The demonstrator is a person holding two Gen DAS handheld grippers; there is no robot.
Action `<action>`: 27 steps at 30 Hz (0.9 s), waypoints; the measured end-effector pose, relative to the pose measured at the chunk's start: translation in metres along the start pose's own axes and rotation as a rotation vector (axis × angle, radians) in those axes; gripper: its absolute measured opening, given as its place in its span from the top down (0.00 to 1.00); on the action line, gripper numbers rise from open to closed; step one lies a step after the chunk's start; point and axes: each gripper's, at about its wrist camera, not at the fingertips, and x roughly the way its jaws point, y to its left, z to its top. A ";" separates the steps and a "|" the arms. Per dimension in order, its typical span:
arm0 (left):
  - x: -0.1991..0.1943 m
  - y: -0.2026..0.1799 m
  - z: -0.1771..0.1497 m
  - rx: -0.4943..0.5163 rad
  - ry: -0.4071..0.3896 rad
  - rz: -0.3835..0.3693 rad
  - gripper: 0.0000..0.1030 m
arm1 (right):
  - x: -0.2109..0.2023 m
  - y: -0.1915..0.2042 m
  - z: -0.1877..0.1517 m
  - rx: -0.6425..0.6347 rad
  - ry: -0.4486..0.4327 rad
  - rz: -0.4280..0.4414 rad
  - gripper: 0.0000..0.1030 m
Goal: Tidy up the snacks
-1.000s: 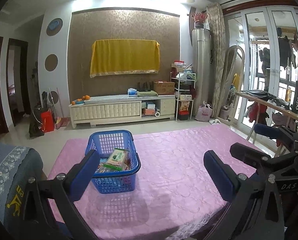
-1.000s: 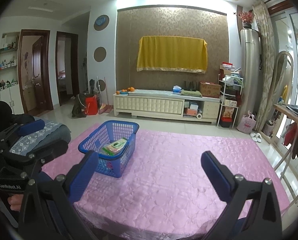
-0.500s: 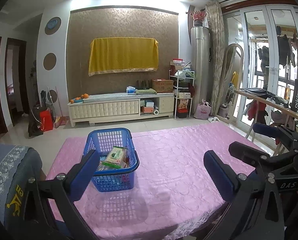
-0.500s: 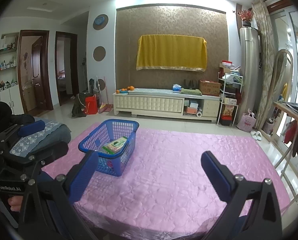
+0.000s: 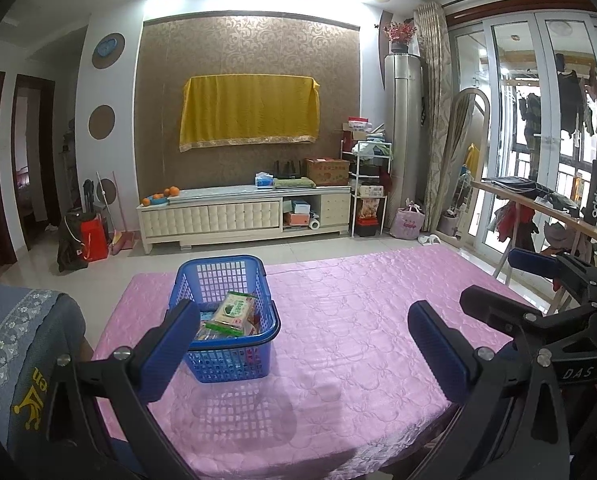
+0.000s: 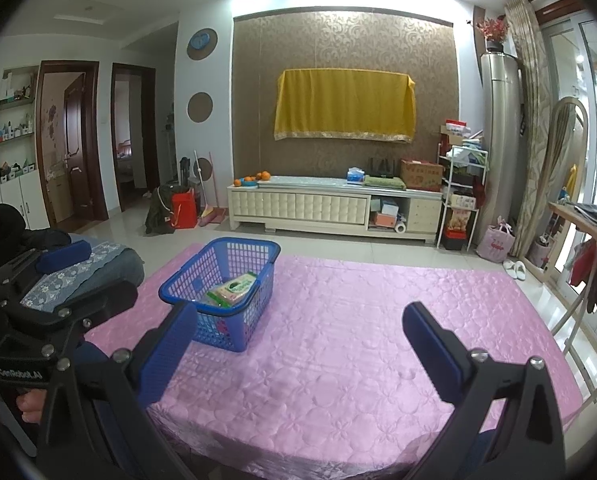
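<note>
Left wrist view: left hand-held gripper (image 5: 298, 344) spread wide, empty. Right hand-held gripper (image 6: 298, 344) likewise wide, empty. Risk: a low approach could catch the light blue basket (image 5: 202, 280) rim and tip it, spilling the snack packets (image 5: 234, 312). Basket sits lower left of centre on the pink surface (image 5: 378, 320), just beyond the left finger, apart.

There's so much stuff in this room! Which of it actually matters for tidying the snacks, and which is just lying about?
Part of the job:
- blue basket on the pink tablecloth
- snack packets inside it
- left gripper and right gripper, both open and empty

Just lying about:
- oranges on the TV cabinet
- cardboard box
- red bag
- slippers
</note>
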 end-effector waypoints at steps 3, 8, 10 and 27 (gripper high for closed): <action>0.000 -0.001 0.000 0.001 0.002 0.000 0.00 | 0.000 0.000 0.000 0.002 0.001 0.001 0.00; 0.000 -0.001 0.000 0.002 0.004 -0.002 0.00 | 0.000 0.000 0.000 0.004 0.006 0.001 0.00; -0.001 -0.001 0.000 0.002 0.004 -0.004 0.00 | 0.000 0.000 0.000 0.005 0.004 0.003 0.00; -0.003 0.000 0.002 0.003 0.011 -0.009 0.00 | 0.000 0.002 -0.002 0.007 0.009 -0.001 0.00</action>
